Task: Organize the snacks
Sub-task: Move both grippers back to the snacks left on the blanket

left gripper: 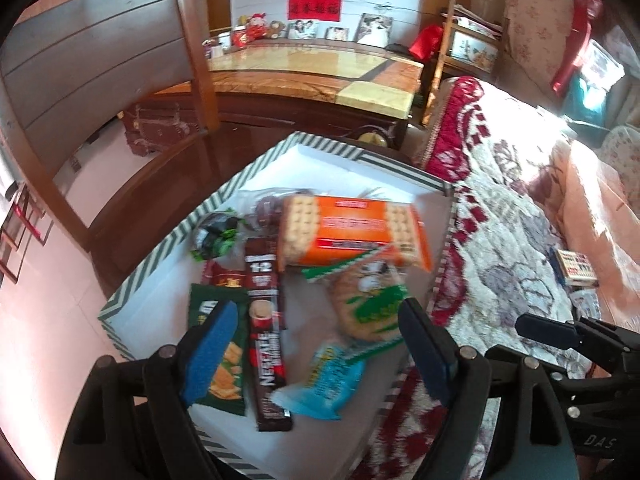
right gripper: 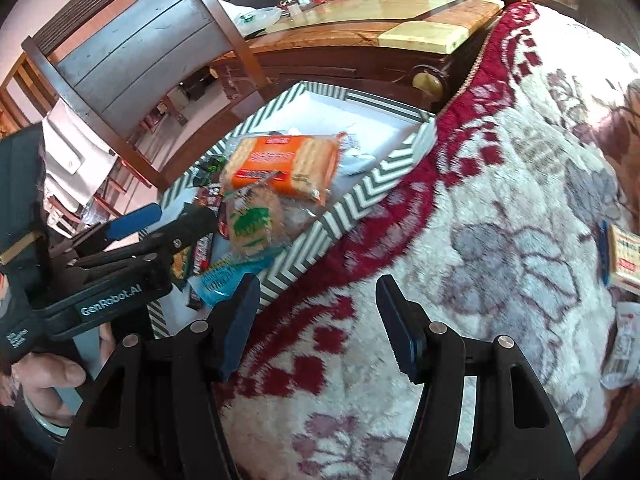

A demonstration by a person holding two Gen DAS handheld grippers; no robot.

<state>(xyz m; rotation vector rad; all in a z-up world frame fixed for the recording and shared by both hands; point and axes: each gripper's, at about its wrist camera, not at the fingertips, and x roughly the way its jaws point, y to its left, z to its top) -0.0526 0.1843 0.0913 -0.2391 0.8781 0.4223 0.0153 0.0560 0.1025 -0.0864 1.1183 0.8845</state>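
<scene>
A box with a green-and-white striped rim [left gripper: 168, 248] holds several snacks. Among them are an orange cracker pack [left gripper: 352, 232], a green-and-white biscuit pack [left gripper: 368, 300], a light blue packet [left gripper: 328, 380], a Nescafe stick [left gripper: 266, 336] and a green cracker packet [left gripper: 224, 360]. My left gripper [left gripper: 318, 306] hovers open over them with nothing between its pads. My right gripper [right gripper: 318, 280] stands open and holds nothing above the red-and-white blanket [right gripper: 460, 208], right of the box [right gripper: 332, 216]. A small yellow box [right gripper: 626, 258] and a white packet [right gripper: 624, 344] lie on the blanket at the far right.
A wooden chair [left gripper: 100, 64] stands left of the box, and a marble-topped cabinet [left gripper: 320, 72] behind it. My left gripper [right gripper: 180, 214], held by a hand [right gripper: 52, 384], shows at the left of the right wrist view.
</scene>
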